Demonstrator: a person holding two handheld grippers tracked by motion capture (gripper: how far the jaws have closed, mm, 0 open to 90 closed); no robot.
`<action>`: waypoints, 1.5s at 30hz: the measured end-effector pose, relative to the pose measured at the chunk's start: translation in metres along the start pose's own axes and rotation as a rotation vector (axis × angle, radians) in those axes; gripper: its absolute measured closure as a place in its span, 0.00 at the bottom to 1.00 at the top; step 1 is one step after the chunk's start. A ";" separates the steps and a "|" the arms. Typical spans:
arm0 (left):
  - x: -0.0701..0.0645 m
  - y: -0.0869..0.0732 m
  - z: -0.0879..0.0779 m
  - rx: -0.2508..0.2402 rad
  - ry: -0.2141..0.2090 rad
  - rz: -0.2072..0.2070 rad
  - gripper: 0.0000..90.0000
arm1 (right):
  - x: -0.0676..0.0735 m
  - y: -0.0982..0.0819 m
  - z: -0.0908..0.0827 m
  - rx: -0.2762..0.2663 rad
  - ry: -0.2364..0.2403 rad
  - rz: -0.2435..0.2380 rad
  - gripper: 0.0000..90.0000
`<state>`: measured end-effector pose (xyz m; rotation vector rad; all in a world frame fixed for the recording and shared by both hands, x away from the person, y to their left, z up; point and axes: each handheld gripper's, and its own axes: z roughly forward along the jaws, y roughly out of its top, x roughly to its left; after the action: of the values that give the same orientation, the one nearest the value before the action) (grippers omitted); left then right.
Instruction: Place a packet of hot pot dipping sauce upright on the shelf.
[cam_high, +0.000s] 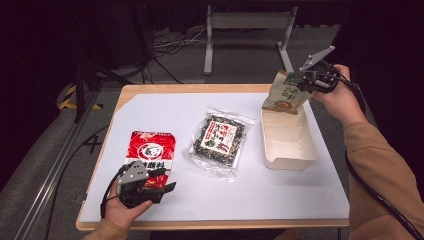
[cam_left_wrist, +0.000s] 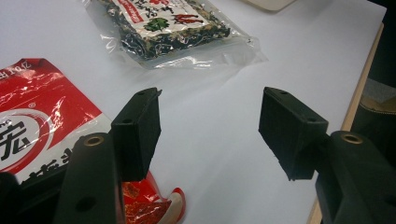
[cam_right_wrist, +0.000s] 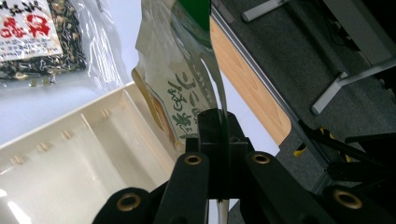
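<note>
1. A green and cream packet (cam_high: 286, 93) is being gripped at its top edge by the right gripper (cam_high: 306, 80), whose jaws are being pressed shut on the thin film.
2. The packet is being held in the air at the far right of the table, hanging above the far end of a cream plastic tray (cam_high: 289, 159); whether its lower edge is touching the tray cannot be told.
3. In the right gripper view the packet (cam_right_wrist: 180, 100) is being seen edge-on, pinched between the two black jaws, with the tray (cam_right_wrist: 70, 140) lying below and to the left of it.
4. The tray is being kept on the white table cover (cam_high: 280, 195), on the right side, with ribbed inner walls and nothing seen lying inside it.
5. The left gripper (cam_high: 167, 181) is being held low at the near left, its jaws standing wide apart with nothing between them.
6. One of its jaws is being held over the near corner of a red and white packet (cam_high: 149, 152) lying flat at the near left.
7. A clear bag of dark dried mix (cam_high: 218, 139) is being left flat in the middle of the table, between the red packet and the tray.
</note>
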<state>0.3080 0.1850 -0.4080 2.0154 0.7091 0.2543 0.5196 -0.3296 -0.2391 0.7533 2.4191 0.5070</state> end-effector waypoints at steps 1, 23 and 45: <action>0.000 0.000 0.000 0.000 0.000 0.000 0.43 | 0.001 0.000 0.001 0.005 -0.001 -0.002 1.00; -0.001 0.000 0.000 0.004 -0.004 -0.003 0.43 | 0.007 -0.007 0.023 0.059 0.036 -0.017 0.99; -0.001 0.000 0.001 0.007 -0.004 -0.003 0.43 | 0.016 -0.010 0.043 0.093 0.073 -0.023 0.96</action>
<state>0.3079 0.1841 -0.4081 2.0207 0.7109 0.2466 0.5305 -0.3196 -0.2832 0.7569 2.5312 0.4224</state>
